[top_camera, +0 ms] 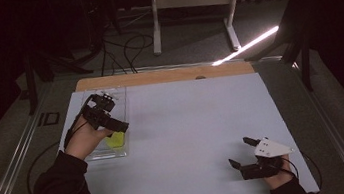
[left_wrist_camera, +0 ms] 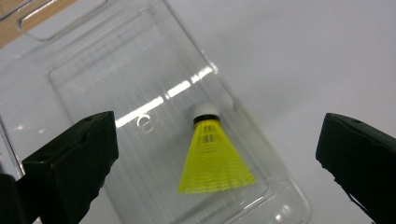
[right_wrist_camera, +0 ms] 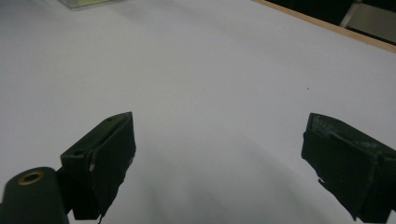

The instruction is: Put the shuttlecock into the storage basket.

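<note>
The left gripper (left_wrist_camera: 215,154) is hovering over the clear plastic tray (left_wrist_camera: 116,70), its jaws standing wide apart and gripping nothing. The yellow shuttlecock (left_wrist_camera: 215,158) is lying on its side inside that tray, between the two jaws but touching neither, its white cork tip pointing away from the gripper. The right gripper (top_camera: 243,154) is resting well apart from the tray, jaws also spread wide over the bare white table (right_wrist_camera: 210,60), holding nothing.

High view overlooks table (top_camera: 191,140), gripper views close, sharing clear tray (left_wrist_camera: 140,70)
</note>
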Motion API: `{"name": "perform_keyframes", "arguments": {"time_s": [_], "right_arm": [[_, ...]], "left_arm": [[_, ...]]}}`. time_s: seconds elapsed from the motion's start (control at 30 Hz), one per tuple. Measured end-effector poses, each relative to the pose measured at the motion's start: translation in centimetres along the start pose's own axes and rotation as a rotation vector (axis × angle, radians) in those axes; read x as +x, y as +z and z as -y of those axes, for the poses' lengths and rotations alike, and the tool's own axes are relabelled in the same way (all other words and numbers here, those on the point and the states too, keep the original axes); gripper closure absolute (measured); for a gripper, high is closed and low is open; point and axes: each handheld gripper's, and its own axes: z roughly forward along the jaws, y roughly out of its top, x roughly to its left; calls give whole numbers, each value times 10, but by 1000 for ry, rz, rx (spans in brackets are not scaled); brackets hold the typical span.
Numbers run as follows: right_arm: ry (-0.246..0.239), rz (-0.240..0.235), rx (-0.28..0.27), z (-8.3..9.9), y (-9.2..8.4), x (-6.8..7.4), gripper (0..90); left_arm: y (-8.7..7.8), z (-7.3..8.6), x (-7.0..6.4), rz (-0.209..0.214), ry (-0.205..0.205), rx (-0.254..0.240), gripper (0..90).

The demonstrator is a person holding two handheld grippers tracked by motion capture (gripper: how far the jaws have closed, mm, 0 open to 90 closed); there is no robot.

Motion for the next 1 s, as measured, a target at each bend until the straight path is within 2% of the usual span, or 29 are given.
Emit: {"name": "perform_keyframes", "arguments": {"time_s": [0.1, 0.3, 0.37, 0.4, 0.63, 0.8, 0.83, 1.0], "right_arm": [[0, -1, 1, 0, 0, 0, 98], [0, -3, 2, 0, 1, 0, 99], [-1, -4, 2, 0, 1, 0, 98], [-1, -6, 4, 0, 1, 0, 99], [-4, -5, 4, 0, 1, 0, 99], [-3, -3, 3, 0, 0, 0, 98], [-3, -3, 3, 0, 0, 0, 98], [-2, -4, 4, 1, 0, 0, 99]], "left_arm": [[-2, -1, 0, 22, 1, -11, 0], [-7, -4, -3, 64, 33, -36, 0], [-7, -5, -3, 68, 30, -42, 0], [-8, -6, -5, 89, 30, -53, 0], [-12, -9, -10, 132, 48, -80, 0], [-14, -13, -19, 204, 88, -119, 0], [-14, -13, -19, 204, 88, -119, 0], [-15, -19, -29, 265, 123, -147, 0]]}}
